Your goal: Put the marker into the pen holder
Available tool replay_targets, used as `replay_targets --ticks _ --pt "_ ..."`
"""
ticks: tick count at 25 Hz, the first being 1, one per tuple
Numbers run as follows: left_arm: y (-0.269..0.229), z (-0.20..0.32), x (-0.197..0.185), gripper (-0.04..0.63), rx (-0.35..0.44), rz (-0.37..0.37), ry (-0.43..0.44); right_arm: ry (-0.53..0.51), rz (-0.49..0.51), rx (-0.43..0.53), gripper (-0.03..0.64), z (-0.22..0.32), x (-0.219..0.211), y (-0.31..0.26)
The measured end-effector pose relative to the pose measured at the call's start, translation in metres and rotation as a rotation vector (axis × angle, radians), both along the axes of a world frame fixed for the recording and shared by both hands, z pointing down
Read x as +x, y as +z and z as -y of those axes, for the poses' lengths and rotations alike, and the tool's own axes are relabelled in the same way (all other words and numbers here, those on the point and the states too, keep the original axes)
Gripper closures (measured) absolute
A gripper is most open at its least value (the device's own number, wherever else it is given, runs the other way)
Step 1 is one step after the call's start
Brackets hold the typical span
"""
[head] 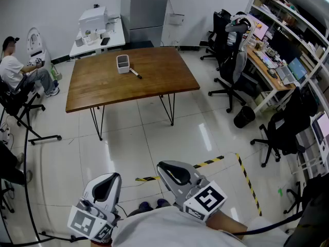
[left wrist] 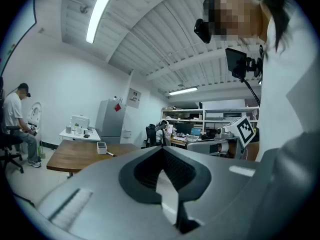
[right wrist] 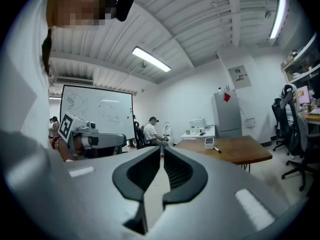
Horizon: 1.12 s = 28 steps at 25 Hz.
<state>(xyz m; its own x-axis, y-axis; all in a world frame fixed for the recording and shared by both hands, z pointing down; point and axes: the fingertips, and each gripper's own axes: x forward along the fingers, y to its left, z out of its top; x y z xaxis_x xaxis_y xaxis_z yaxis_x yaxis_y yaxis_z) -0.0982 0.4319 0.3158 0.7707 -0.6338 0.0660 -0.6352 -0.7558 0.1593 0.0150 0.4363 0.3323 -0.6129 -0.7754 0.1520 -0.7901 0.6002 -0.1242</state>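
Left tongs (left wrist: 161, 150) and right tongs (right wrist: 162, 149) are both closed tip to tip with nothing between them, well apart from the worktop (head: 154, 84). The marker (head: 135, 73) lies just beside the pen holder (head: 123, 64), near the worktop's far edge. Only the right gripper view shows a whiteboard (right wrist: 97, 109). Office chairs (head: 231, 68) stand off the worktop's right edge.

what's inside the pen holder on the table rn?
Nothing visible inside the pen holder: its open top shows only pale interior. The marker lies on the wooden table beside it. The holder's near wall hides part of its floor.
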Motion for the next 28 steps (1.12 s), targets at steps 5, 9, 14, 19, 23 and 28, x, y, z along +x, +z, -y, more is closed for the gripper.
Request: replay_targets --ticks 5,9,14,19,23,28 --pt "0.012 0.015 -0.022 0.606 -0.025 -0.022 0.001 0.060 -0.003 -0.021 0.616 0.017 -0.009 0.007" --pt "0.025 0.031 -0.027 0.606 -0.062 -0.045 0.008 0.147 -0.005 -0.047 0.620 0.033 0.007 0.008" --pt "0.034 0.057 -0.013 0.606 -0.069 -0.046 0.037 0.200 0.016 -0.057 0.627 0.065 0.034 0.013" --pt "0.035 0.115 0.010 0.606 -0.070 -0.050 0.018 0.155 0.019 -0.048 0.627 0.117 0.047 0.016" --pt "0.012 0.171 0.037 0.606 -0.008 -0.042 0.007 0.093 0.033 0.017 0.627 0.180 0.068 -0.007" --pt "0.000 0.230 0.064 0.606 0.024 -0.029 -0.050 0.025 0.032 0.051 0.627 0.243 0.093 -0.012"
